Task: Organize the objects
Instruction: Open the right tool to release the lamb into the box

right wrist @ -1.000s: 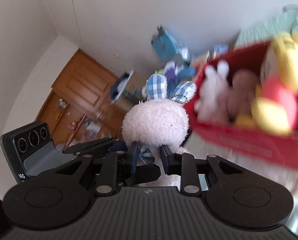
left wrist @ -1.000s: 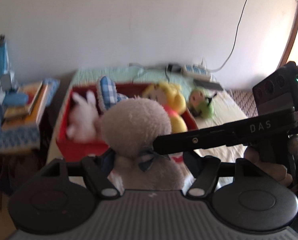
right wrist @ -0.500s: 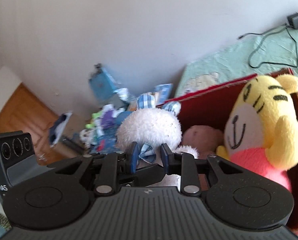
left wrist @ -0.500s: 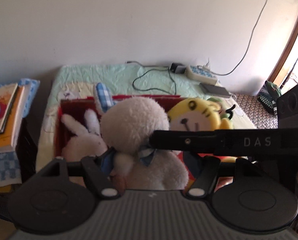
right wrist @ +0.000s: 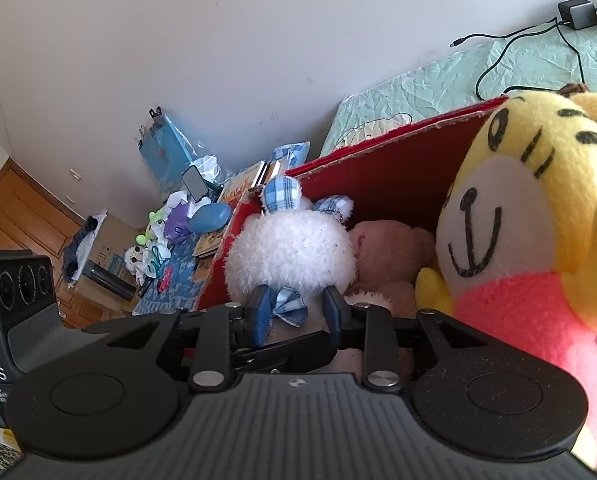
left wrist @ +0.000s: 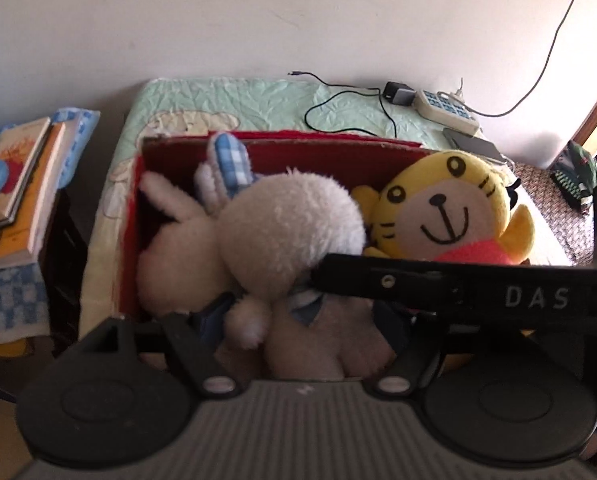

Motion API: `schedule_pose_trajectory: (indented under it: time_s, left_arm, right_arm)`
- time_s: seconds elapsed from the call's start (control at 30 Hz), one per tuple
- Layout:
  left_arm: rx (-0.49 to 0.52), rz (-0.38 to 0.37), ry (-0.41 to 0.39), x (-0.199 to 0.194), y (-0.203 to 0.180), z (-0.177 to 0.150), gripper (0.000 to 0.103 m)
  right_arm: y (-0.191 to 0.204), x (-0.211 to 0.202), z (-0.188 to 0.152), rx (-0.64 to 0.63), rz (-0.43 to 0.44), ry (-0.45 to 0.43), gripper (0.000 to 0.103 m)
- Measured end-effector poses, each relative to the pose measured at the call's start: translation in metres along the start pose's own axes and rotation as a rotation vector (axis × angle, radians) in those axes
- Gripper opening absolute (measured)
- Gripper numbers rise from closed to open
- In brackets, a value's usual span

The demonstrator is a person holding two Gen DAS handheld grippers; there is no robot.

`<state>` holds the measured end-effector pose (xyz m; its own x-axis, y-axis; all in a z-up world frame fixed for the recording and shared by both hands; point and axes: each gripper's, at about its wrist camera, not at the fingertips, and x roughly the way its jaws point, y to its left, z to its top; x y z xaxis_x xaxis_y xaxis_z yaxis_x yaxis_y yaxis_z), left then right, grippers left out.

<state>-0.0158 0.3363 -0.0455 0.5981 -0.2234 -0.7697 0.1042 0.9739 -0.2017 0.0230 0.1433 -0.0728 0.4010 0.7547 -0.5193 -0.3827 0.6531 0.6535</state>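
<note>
You've got the white plush rabbit (left wrist: pixel 290 224) down inside the red box (left wrist: pixel 322 152) on the bed, beside the yellow tiger (left wrist: pixel 446 208). Both tongs, left (left wrist: pixel 302 320) and right (right wrist: pixel 296 308), have just been opening around its neck, pads barely apart from it. What's left, I'd judge, is pulling clear.

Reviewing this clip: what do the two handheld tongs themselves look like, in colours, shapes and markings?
Both are black plastic: a ribbed grey-black deck with two round discs, silver pivot pins and angled linkage arms. The right tongs end in blue-padded fingers. The left tongs also show blue pads. The right tongs' long black bar crosses the left view, lettered "DAS" in white. No sleeve or cable is visible.
</note>
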Motion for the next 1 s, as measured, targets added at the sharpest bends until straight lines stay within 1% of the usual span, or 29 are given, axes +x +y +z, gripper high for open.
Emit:
schedule_pose_trajectory:
  time_s: [0.13,0.2,0.37,0.47,0.63,0.83,1.0]
  left_arm:
    - [0.012,0.065,-0.011,-0.010,-0.005,-0.001,0.088]
    - [0.007,0.104,-0.010,-0.015,-0.007,0.001,0.089]
    - [-0.002,0.185,-0.016,-0.031,-0.013,0.005,0.091]
    - [-0.001,0.225,-0.020,-0.041,-0.022,0.006,0.092]
    - [0.007,0.288,-0.027,-0.050,-0.049,0.007,0.092]
    - [0.046,0.293,-0.053,-0.058,-0.098,0.014,0.092]
    - [0.111,0.268,-0.069,-0.049,-0.151,0.022,0.092]
  right_arm:
    - [-0.002,-0.017,-0.002,0.040,0.027,-0.036,0.034]
    - [0.000,-0.025,-0.003,0.044,0.016,-0.052,0.034]
    - [0.004,-0.050,-0.007,0.017,-0.011,-0.107,0.034]
    - [0.002,-0.064,-0.010,0.018,-0.033,-0.120,0.034]
    - [-0.009,-0.091,-0.015,-0.012,-0.038,-0.134,0.034]
    - [-0.031,-0.129,-0.017,-0.017,-0.034,-0.164,0.034]
    - [-0.062,-0.166,-0.017,0.010,-0.069,-0.193,0.034]
